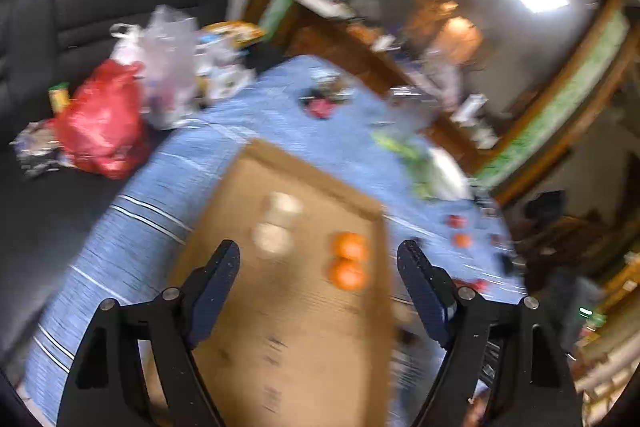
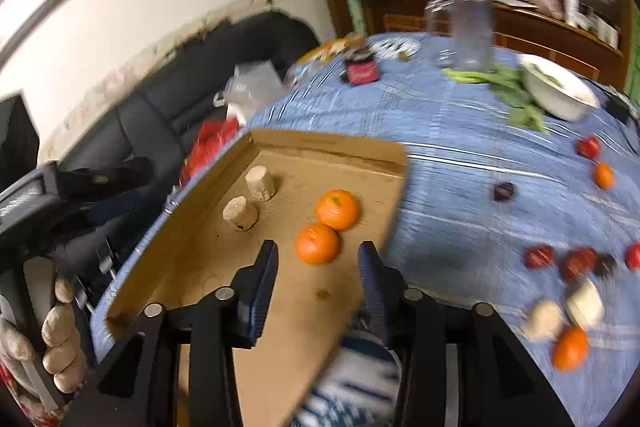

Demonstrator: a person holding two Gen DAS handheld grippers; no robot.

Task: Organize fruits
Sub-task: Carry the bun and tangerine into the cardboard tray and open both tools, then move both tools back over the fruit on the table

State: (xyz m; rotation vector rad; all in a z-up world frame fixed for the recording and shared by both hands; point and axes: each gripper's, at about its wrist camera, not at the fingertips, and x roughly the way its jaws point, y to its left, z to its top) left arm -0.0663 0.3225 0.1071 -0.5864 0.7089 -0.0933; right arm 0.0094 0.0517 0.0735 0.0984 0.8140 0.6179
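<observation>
A flat cardboard tray lies on the blue tablecloth. On it sit two oranges side by side and two pale cork-like pieces. My right gripper is open and empty, with the nearer orange just beyond its fingertips. My left gripper is open and empty above the tray, with the oranges between its fingers further ahead. Loose on the cloth at the right lie red fruits, more oranges and pale pieces.
A white bowl with green leaves, a clear jar and a small dark red box stand at the table's far side. A black sofa with a red bag and clear plastic bags lies left.
</observation>
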